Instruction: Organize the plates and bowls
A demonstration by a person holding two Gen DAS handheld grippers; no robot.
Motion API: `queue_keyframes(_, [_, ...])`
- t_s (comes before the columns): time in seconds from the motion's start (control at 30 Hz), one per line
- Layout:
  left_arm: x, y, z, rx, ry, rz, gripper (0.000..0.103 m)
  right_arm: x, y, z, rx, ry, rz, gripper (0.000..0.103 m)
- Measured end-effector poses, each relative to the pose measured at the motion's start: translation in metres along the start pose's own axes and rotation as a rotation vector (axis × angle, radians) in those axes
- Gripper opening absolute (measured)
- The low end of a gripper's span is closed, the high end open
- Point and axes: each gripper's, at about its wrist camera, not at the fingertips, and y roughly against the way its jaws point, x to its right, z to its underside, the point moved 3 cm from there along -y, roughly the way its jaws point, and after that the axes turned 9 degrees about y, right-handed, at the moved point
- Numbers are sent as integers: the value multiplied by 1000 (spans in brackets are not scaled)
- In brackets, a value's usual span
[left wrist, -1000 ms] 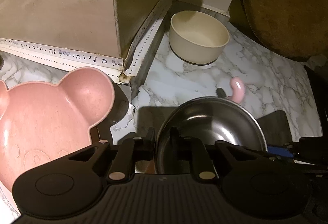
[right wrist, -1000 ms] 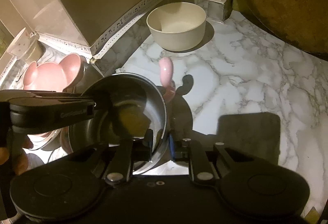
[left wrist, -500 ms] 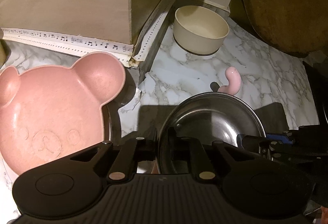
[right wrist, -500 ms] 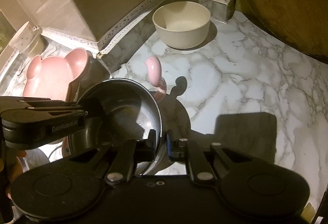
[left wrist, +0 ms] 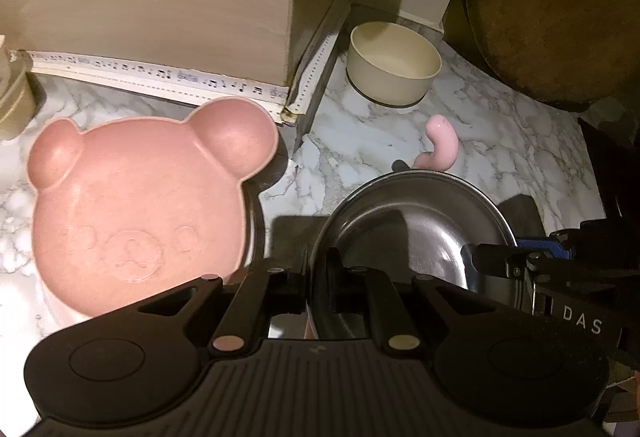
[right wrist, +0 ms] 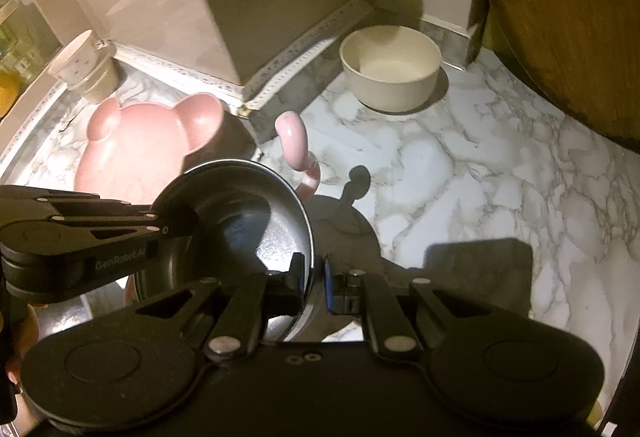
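On the desk, the bear-shaped plate lies left of the steel bowl, with the round bowl behind both, near the corner. The left claw clamps the steel bowl's left rim and the right claw its right rim.

The steel bowl is polished metal, glossy, with bright glints on its inner wall. The bear-shaped plate looks like matt pink plastic, faintly speckled, with a face embossed in its smooth floor. The cream bowl near the countertop's back corner is matt and smooth. The countertop has a marble-patterned surface with a soft sheen. The pink curved piece is glossy. The round board at the right edge looks like rough, dull wood. Both grippers' black bodies look like matt plastic; the left gripper is ribbed.
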Motion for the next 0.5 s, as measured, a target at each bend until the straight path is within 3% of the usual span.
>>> queue_keyframes(0.5, [-42, 64, 12, 80, 42, -35, 9, -54, 23, -15, 41, 96, -63, 9])
